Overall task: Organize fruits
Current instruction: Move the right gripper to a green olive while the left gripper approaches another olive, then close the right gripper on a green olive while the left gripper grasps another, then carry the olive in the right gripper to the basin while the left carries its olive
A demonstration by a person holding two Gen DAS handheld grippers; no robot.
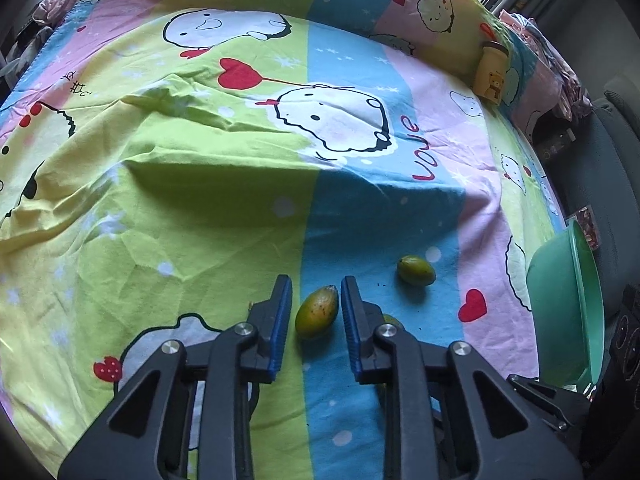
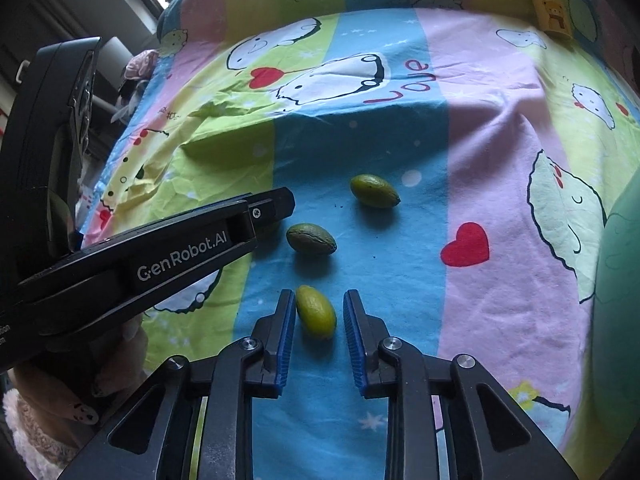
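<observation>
Bedding in cartoon stripes (image 1: 200, 200) is covering the whole surface, with a green basin (image 1: 568, 300) sitting at its right edge, well apart from the fruit. Near me, the left gripper (image 1: 316, 280) is clamping an orange-green fruit (image 1: 317, 312) and the right gripper (image 2: 319, 294) is clamping a yellow-green fruit (image 2: 316, 311), both fruits lying on the blue stripe. Sorting is, I'd judge, barely starting: a dark green fruit (image 2: 312, 239) and a far green fruit (image 2: 375, 191) are waiting untouched.
</observation>
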